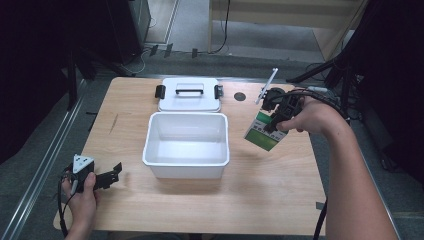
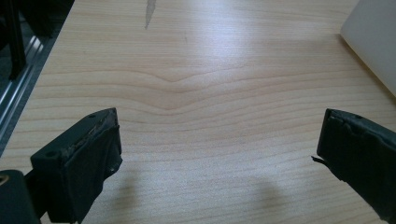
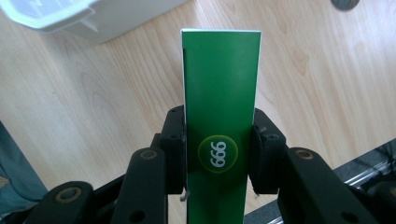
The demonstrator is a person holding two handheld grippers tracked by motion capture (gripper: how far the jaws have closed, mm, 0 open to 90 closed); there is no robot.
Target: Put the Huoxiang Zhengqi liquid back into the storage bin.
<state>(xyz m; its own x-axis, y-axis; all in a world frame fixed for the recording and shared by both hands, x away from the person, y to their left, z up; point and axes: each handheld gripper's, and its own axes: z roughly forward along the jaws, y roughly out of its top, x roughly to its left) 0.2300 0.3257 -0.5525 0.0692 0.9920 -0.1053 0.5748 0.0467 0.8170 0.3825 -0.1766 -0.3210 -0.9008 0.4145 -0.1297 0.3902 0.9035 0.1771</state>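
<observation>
Right gripper clamped on green carton — held above the table, right of the white bin. Left gripper — jaws apart, near-left on table.

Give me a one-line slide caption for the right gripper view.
Right hand-held gripper clamps a green box by its narrow sides above the wooden table, white bin beyond.
</observation>
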